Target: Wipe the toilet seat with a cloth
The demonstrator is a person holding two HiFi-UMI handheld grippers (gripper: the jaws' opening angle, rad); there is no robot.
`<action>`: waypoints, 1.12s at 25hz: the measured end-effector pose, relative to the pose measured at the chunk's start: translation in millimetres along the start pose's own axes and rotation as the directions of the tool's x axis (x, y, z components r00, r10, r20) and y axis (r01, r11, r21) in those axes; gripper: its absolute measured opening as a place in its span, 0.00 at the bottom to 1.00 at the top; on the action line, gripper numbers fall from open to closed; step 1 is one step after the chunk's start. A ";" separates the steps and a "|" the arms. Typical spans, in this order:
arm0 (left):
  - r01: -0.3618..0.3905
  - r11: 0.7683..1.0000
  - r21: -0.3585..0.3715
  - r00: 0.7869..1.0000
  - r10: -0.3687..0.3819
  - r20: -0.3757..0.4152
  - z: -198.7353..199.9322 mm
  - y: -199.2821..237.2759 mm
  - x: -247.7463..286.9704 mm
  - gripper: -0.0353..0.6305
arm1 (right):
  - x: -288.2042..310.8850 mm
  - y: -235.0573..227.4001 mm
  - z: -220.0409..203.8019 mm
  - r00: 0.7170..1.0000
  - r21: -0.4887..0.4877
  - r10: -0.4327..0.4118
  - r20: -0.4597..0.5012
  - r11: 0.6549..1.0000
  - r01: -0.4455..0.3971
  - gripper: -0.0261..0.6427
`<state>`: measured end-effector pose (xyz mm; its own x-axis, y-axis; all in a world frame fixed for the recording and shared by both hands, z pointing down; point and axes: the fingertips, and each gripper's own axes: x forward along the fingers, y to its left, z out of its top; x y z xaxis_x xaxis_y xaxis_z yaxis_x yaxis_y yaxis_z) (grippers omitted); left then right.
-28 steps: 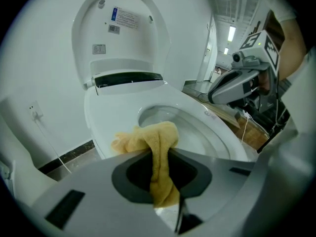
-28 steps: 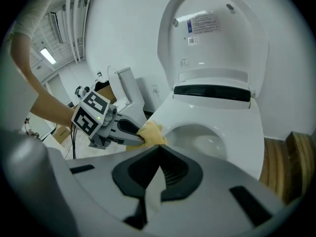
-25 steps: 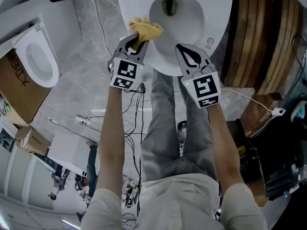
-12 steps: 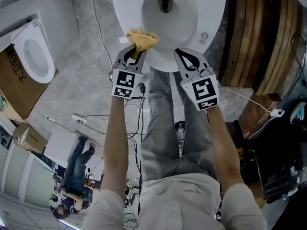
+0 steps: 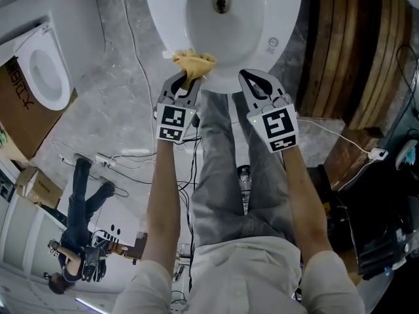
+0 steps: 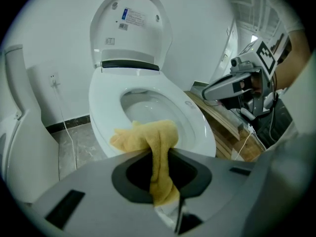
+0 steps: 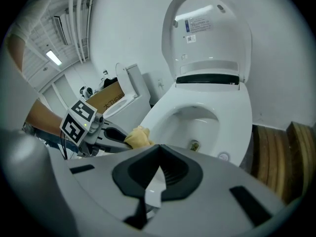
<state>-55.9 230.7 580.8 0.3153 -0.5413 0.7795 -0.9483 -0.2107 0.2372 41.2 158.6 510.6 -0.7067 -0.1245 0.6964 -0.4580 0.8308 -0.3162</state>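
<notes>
Now, left gripper [image 5: 186,77]: we see its jaws closed tight on the yellow terry cloth [image 5: 194,62], with one strip of cloth running back between them in the left gripper view [image 6: 154,154].
Cloth: the free bunch [image 6: 143,135] sticks out beyond the jaw tips and lies on the near left edge of the white oval plastic toilet seat [image 5: 285,15].
Right gripper [image 5: 255,77]: its jaws [image 7: 159,149] are pressed together and we find nothing between them; it hangs just near the front edge of the seat, to the right of the left gripper.
Toilet seat: it is down on the bowl [image 6: 197,127], and the white lid [image 6: 131,28] stands upright at the far side.
Both grippers: they are side by side and apart, each on a bare forearm above our grey trousers [image 5: 222,175].
Left of the scene: a second white toilet [image 5: 39,77] rests on a brown cardboard box [image 5: 26,129].
Right of the scene: brown wooden planks [image 5: 347,51] stand beside the toilet.
Floor: grey marble tiles [image 5: 124,110] with thin cables [image 5: 131,156] on them.
</notes>
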 end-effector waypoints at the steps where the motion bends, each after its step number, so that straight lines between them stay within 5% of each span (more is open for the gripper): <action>1: -0.003 1.000 -0.009 1.000 0.003 0.001 -1.1 -1.7 -0.1 0.18 | -1.1 -0.1 -2.4 1.000 0.002 0.001 -0.001 1.000 -0.001 0.05; 28: 0.097 0.991 -0.092 0.995 -0.098 -0.005 -1.0 -105.9 29.2 0.18 | -39.2 -26.5 -61.8 0.998 0.116 -0.059 -0.025 0.991 0.062 0.05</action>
<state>53.7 238.1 579.1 0.4065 -0.5138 0.7555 -0.9125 -0.1862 0.3643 114.4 175.0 531.5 -0.6646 -0.1600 0.7299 -0.5601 0.7532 -0.3449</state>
